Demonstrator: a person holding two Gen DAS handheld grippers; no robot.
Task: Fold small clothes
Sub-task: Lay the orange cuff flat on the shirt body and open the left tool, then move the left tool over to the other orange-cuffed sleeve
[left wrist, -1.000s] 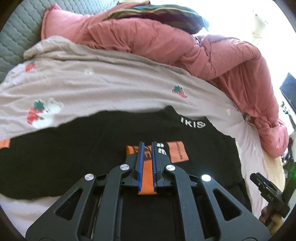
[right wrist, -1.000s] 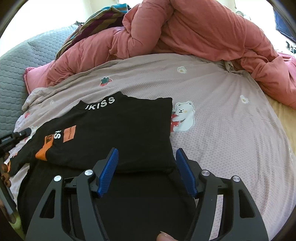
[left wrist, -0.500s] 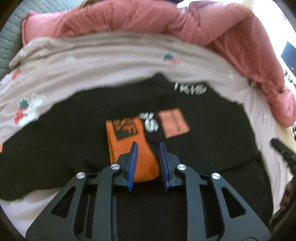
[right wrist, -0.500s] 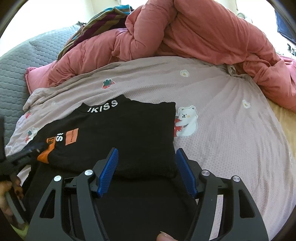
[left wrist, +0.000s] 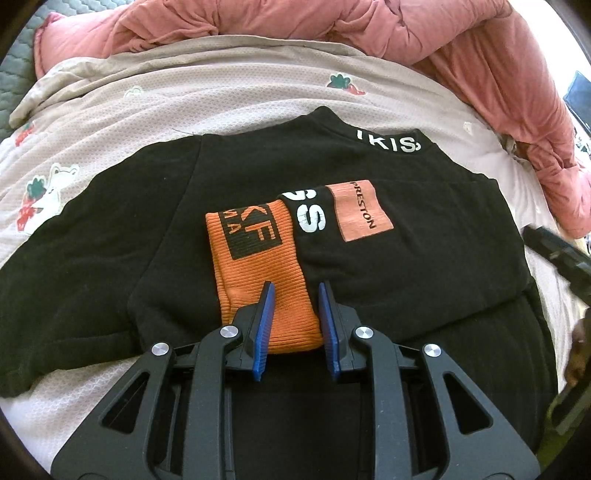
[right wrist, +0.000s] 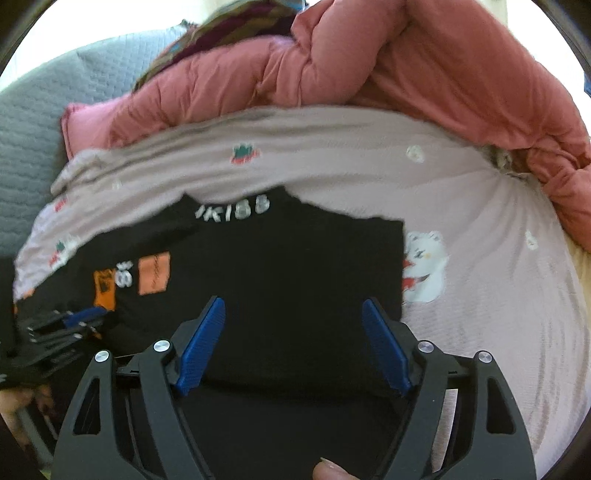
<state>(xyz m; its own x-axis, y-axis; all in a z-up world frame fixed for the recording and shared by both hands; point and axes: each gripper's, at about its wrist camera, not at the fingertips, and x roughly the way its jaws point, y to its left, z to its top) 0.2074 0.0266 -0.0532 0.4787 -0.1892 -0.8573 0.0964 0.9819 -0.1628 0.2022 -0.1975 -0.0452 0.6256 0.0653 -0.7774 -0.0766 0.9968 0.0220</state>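
Note:
A black sweatshirt (left wrist: 424, 266) with white collar lettering lies flat on the bed. Its sleeve is folded across the chest, and the orange ribbed cuff (left wrist: 255, 258) rests on top. My left gripper (left wrist: 295, 286) hovers over the near end of that cuff. Its jaws stand slightly apart and the pads do not press the fabric. My right gripper (right wrist: 293, 302) is above the shirt's folded right half (right wrist: 295, 258); its jaws are opening wide with nothing gripped. The left gripper (right wrist: 85, 317) shows blurred at the left of the right wrist view.
A rumpled pink duvet (left wrist: 369, 29) is heaped along the far side of the bed. The pale sheet (left wrist: 184, 96) with cartoon prints lies around the shirt. A grey quilted headboard (right wrist: 55, 103) and striped cloth (right wrist: 221, 26) are at the back left.
My left gripper let go of the orange cuff and sank toward the shirt; the sleeve now lies across the chest. My right gripper shifted left over the shirt, its jaws wider.

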